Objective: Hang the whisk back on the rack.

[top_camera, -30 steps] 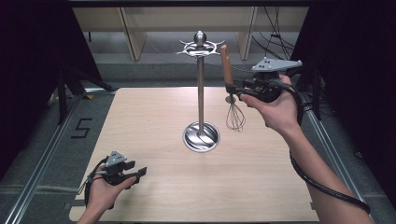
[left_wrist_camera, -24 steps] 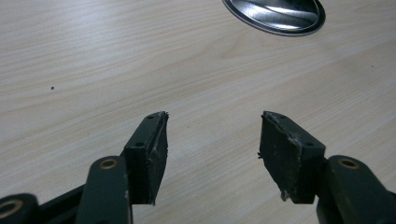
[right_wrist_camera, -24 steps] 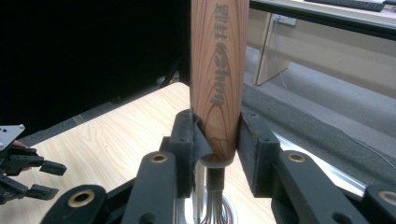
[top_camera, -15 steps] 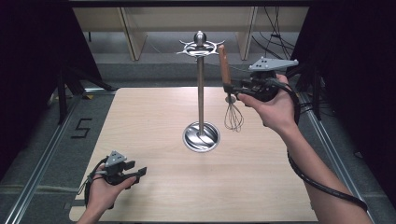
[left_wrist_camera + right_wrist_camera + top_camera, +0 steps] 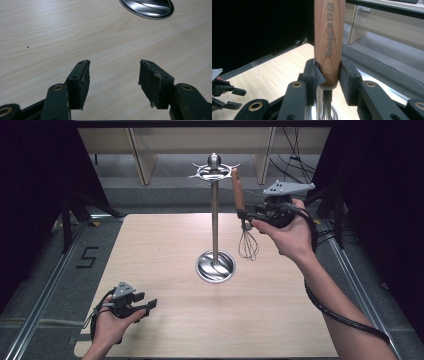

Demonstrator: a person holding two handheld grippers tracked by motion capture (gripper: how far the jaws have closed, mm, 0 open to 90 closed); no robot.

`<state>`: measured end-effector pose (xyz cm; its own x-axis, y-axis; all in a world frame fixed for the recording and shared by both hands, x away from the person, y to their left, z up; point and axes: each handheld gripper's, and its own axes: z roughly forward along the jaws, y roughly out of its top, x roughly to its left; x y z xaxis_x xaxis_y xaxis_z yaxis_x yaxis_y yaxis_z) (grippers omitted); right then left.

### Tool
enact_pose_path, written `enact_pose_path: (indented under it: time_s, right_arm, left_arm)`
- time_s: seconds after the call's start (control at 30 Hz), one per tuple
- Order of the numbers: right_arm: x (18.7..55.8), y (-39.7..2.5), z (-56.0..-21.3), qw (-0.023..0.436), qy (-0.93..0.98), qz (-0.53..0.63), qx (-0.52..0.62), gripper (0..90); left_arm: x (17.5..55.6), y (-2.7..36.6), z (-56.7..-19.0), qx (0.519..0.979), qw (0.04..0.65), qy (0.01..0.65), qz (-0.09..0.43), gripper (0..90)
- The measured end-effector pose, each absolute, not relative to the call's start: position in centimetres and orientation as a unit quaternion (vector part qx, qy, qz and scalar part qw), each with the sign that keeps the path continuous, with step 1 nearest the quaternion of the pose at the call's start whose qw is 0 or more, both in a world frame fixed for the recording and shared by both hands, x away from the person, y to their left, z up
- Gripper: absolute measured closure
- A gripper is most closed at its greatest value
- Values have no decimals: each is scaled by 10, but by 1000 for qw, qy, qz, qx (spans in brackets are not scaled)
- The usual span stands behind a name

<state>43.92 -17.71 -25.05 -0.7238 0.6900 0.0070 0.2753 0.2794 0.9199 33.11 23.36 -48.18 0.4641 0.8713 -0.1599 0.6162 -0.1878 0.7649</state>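
Whisk (image 5: pixel 242 215) higher, R tongs (image 5: pixel 243 215) clamped.

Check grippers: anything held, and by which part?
The right gripper is shut on the whisk, clamping the lower end of its wooden handle just above the wires. The left gripper is open, holding nothing.

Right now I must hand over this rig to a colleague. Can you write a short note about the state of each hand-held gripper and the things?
Right hand-held gripper: shut on the wooden-handled wire whisk, at the lower end of the handle, held upright in the air with the wires pointing down, beside the tall metal hanging stand.
Left hand-held gripper: open, empty, low over the light wooden table near its front left corner.
Done: whisk is picked up, handle top close to the stand's hook ring.
Left: probably hang the whisk on a hook; I cannot tell if it has caught yet.
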Motion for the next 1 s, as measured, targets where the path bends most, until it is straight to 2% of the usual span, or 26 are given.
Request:
enact_pose_path:
  time_s: [1.0]
  right_arm:
    - [443, -168, -263, 202, 779, 504, 314, 693]
  left_arm:
    - [332, 234, -481, 754, 405, 492, 158, 410]
